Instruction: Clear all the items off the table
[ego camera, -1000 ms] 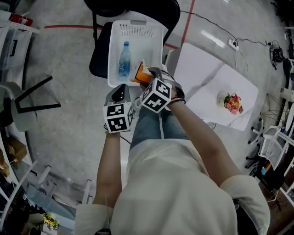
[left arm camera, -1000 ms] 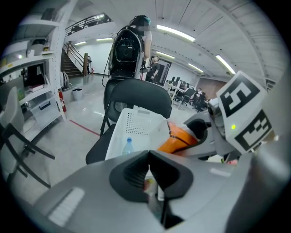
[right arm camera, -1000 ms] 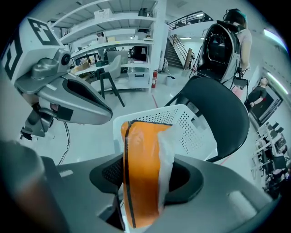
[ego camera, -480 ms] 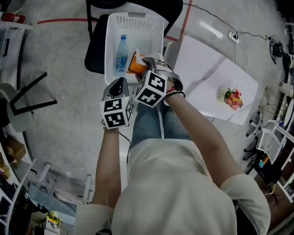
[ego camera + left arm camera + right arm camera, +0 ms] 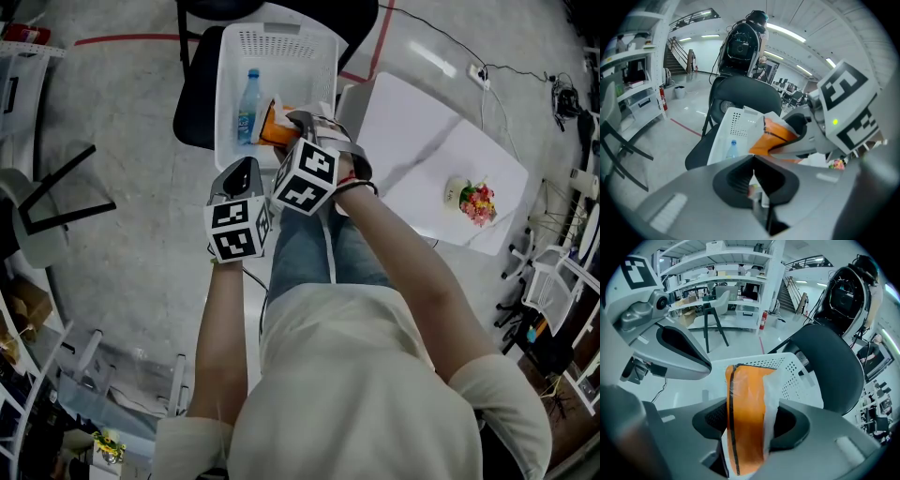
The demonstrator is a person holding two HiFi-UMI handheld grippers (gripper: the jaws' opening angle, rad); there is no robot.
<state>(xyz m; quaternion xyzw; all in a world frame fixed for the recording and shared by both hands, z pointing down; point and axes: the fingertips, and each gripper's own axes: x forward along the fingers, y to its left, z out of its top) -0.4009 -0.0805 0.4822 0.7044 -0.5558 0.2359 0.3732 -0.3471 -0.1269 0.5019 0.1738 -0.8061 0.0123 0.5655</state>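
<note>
One orange packet (image 5: 744, 413) clamped between the fingers of the right gripper (image 5: 747, 430), over the near end of the white basket (image 5: 228, 66) on the black chair (image 5: 192, 117), close to the water bottle (image 5: 247, 105) lying inside. Fingers of the left gripper (image 5: 753, 171) pressed together on nothing, just beside the right gripper. Flower ornament (image 5: 476, 203) on the white table (image 5: 412, 131), well apart.

This looks like a large open lab or workshop hall. The polished grey floor (image 5: 141, 187) carries red tape lines (image 5: 122, 40). White metal shelving (image 5: 726, 268) holds boxes and gear, with a fire extinguisher (image 5: 762, 319) beside it and a staircase (image 5: 787, 294) behind. Strip lights (image 5: 785, 32) run overhead, and a cable (image 5: 431, 47) trails to a power strip (image 5: 476, 89).
</note>
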